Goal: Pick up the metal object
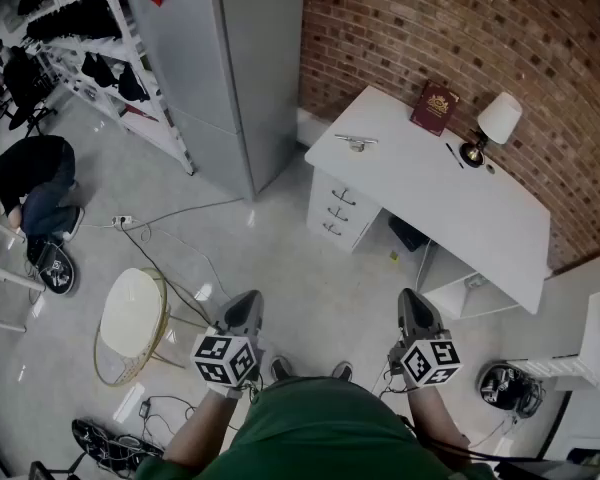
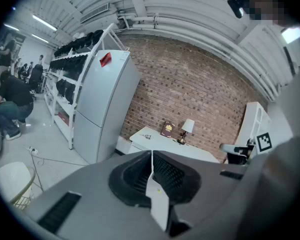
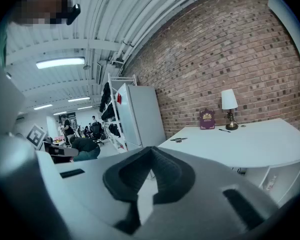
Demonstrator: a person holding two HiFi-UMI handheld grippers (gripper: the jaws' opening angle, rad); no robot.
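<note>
The pick-up has not really started; this looks like the walk-up step. The metal object (image 1: 356, 142) lies on the white desk (image 1: 430, 193), close to one end of it. It is well apart from both sets of fingers, far out in front of them. The left gripper (image 1: 243, 308) and right gripper (image 1: 413, 306) are both clenched tight with nothing inside. Next, I think, one gripper must get close, open its fingers and reach around the object.

A white desk (image 1: 430, 193) fills the upper right of the head view. Near its left end lies a small metal object (image 1: 356, 142). Along the far edge stand a red book (image 1: 435, 107) and a lamp (image 1: 492, 126), with a pen (image 1: 454, 155) lying just beside the lamp's base.
</note>
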